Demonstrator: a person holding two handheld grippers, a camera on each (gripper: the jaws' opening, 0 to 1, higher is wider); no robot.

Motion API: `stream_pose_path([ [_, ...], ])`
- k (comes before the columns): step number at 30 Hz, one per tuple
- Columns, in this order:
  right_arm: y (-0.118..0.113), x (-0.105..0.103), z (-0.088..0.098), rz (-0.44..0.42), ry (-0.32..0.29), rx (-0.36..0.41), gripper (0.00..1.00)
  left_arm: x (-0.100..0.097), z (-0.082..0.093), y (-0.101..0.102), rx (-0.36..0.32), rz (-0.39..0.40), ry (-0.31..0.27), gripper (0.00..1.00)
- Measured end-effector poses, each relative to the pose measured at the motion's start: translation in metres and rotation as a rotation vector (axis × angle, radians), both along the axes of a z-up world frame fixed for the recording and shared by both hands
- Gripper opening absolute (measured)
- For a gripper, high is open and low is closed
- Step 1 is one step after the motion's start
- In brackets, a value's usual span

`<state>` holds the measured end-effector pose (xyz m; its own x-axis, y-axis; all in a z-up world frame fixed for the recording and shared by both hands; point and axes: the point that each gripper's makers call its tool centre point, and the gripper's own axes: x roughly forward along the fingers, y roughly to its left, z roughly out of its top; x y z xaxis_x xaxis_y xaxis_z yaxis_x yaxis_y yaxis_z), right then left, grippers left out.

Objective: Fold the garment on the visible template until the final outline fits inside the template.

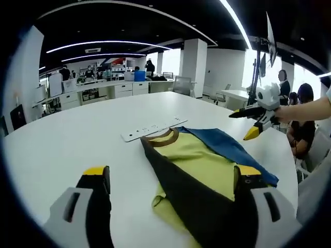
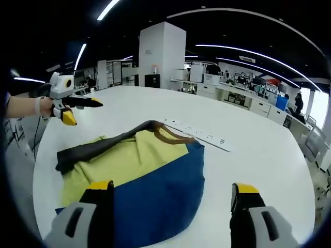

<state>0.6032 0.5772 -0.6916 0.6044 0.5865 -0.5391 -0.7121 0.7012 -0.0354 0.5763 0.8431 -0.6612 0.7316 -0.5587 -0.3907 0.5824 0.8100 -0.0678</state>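
Lying on the round white table (image 1: 67, 139), the yellow, blue and black garment (image 1: 201, 165) rests beside a white power strip (image 1: 152, 129). Both the left gripper (image 1: 173, 178) and right gripper (image 2: 173, 194) gape wide, empty; the right gripper view reveals the blue panel's full spread.

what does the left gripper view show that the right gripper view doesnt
Left gripper view alone: the right gripper held above the table's far side, and the garment's black panel running toward the camera.

Right gripper view alone: the left gripper raised at the table's edge, and the broad blue panel spread in front.

Both: the white table, the yellow garment with its brown collar, the white strip beyond it, and open jaws with nothing between them.
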Motion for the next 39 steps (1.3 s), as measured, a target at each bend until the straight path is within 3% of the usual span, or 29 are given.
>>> stream_pose_path([
  [9, -0.01, -0.04, 0.0, -0.01, 0.001, -0.009, 0.94, -0.035, 0.015, 0.022, -0.014, 0.062, -0.033, 0.93],
  [21, -0.021, -0.069, 0.009, -0.056, -0.012, 0.014, 0.93, -0.067, 0.021, 0.046, -0.02, 0.126, -0.05, 0.92],
  [32, 0.001, -0.099, 0.015, -0.003, -0.032, 0.013, 0.92, -0.082, 0.025, 0.046, -0.014, 0.125, -0.069, 0.91],
  [36, 0.01, -0.11, 0.009, 0.014, -0.015, 0.005, 0.88, -0.085, 0.025, 0.05, 0.01, 0.121, -0.072, 0.91],
  [39, 0.017, -0.122, 0.003, -0.014, 0.033, 0.003, 0.79, -0.088, 0.023, 0.055, 0.019, 0.127, -0.07, 0.91],
])
